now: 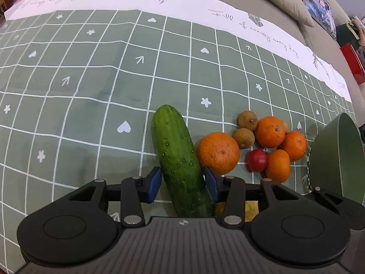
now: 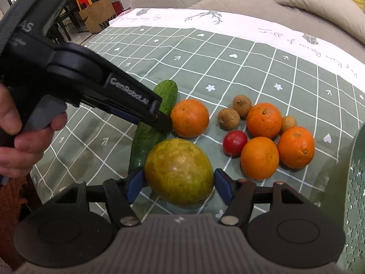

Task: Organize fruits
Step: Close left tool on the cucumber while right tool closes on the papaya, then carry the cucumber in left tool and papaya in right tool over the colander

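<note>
Fruit lies clustered on a green checked cloth (image 1: 91, 96) spread over the tabletop, toward its near right part. Only the right wrist view shows the mango (image 2: 179, 172), a big yellow-green one, sitting between the blue fingers (image 2: 134, 185) of the right gripper (image 2: 179, 186); the fingers stand spread at either flank of it, close beside the skin, though whether they press it cannot be told. That view also shows a hand (image 2: 20, 134) carrying the left gripper (image 2: 163, 119) from the side, its tips down over the cucumber (image 2: 157, 114).

From the left wrist view the mango is hidden. There the cucumber (image 1: 180, 159) runs lengthwise between the left gripper (image 1: 182, 182) fingers (image 1: 154, 183); the left one stands apart from it, the right one is wedged between cucumber and the nearest orange (image 1: 217, 151). Fingers spread, not pinching.

Further right lie three more oranges (image 2: 263, 119), a red tomato (image 2: 235, 142) and small brown fruits (image 2: 228, 119). A green perforated bowl (image 2: 355, 182) stands at the cloth's right edge.
</note>
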`<state>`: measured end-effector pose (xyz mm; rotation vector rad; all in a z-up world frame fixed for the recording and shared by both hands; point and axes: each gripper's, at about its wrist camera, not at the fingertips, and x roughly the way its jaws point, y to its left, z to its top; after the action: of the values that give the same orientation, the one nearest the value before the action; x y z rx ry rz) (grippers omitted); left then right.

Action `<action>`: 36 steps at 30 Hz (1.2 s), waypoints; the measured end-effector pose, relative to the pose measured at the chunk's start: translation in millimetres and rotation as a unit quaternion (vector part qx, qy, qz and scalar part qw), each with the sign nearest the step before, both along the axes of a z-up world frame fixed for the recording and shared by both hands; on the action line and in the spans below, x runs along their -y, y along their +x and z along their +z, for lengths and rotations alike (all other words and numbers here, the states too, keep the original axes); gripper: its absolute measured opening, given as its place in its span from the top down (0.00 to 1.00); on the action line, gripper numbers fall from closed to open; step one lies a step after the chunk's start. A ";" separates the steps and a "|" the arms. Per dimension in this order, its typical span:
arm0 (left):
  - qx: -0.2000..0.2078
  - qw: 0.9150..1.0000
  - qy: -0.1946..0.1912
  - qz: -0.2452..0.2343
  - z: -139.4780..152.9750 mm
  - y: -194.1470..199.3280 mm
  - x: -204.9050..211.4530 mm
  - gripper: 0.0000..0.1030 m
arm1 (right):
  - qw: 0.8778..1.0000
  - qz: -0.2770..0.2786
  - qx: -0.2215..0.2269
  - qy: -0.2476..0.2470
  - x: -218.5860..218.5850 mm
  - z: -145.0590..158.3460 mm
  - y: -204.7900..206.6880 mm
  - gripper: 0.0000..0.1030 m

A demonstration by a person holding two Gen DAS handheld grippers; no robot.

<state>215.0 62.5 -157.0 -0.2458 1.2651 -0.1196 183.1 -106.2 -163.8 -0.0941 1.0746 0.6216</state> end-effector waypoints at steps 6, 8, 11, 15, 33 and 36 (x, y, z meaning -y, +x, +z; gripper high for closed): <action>-0.007 1.000 -0.012 0.007 0.0 -0.8 -3.0 0.57 | 1.000 -0.014 -0.010 0.001 1.0 1.4 0.2 0.40; -0.004 1.000 -0.001 0.005 2.0 -4.2 -2.2 0.57 | 1.000 -0.017 -0.011 -0.004 0.1 2.7 -0.5 0.40; 0.011 1.000 0.003 0.000 10.7 -16.1 -1.1 0.58 | 1.000 -0.021 -0.004 -0.005 0.8 8.0 -4.9 0.40; 0.035 0.999 0.002 -0.002 28.8 -33.6 0.8 0.58 | 0.999 -0.032 0.004 -0.007 5.0 15.5 -13.3 0.40; 0.107 0.991 -0.058 -0.051 111.7 -74.6 47.9 0.60 | 0.995 -0.066 0.069 0.008 56.8 82.8 -48.9 0.40; 0.116 0.988 -0.073 -0.065 123.7 -71.2 66.6 0.61 | 0.994 -0.081 0.075 0.017 77.8 97.1 -50.4 0.40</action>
<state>143.8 -4.0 -33.4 -0.2680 1.0405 -0.3446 132.7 -184.0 -66.6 -0.0223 0.9161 0.4781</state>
